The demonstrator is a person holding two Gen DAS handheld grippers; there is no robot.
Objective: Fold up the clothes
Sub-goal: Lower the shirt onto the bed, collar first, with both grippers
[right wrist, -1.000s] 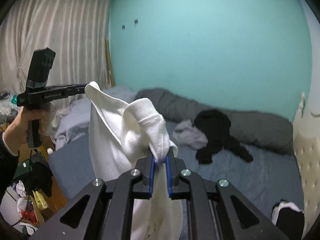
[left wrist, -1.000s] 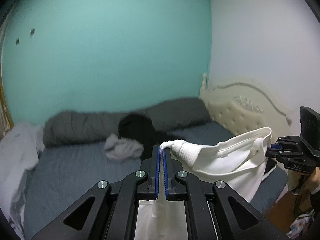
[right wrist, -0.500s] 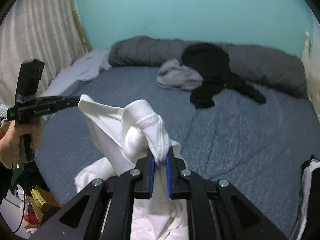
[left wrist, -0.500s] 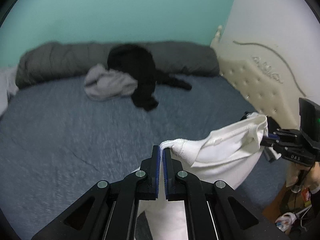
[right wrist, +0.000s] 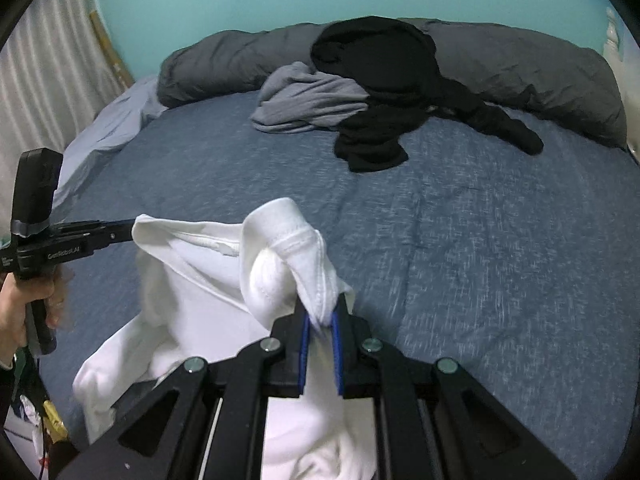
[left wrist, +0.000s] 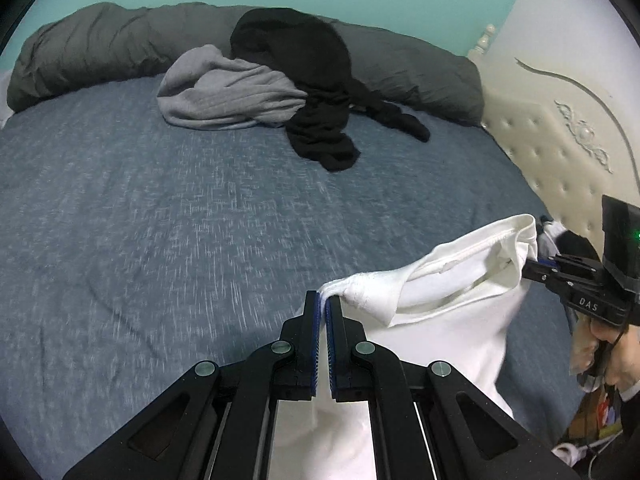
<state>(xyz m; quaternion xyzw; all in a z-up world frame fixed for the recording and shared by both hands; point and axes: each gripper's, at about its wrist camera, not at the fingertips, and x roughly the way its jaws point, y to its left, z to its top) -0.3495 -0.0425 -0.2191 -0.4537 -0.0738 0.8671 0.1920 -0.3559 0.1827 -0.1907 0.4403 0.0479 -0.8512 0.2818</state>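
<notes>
1. L gripper and R gripper: both clamped on white shirt.
2. Shirt spans between grippers, long axis side-to-side, body hanging below.
3. Bed lies ahead/below; lay flat.

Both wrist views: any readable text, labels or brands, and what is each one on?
"DAS": white letters on the black body of the right gripper, seen in the left wrist view.
"GenRobot.AI": white print on the body of the left gripper, seen in the right wrist view; blurred, so this is a likely reading.
Smaller print at the far left of that same body: too small to read.
Nothing readable on the white garment.
</notes>
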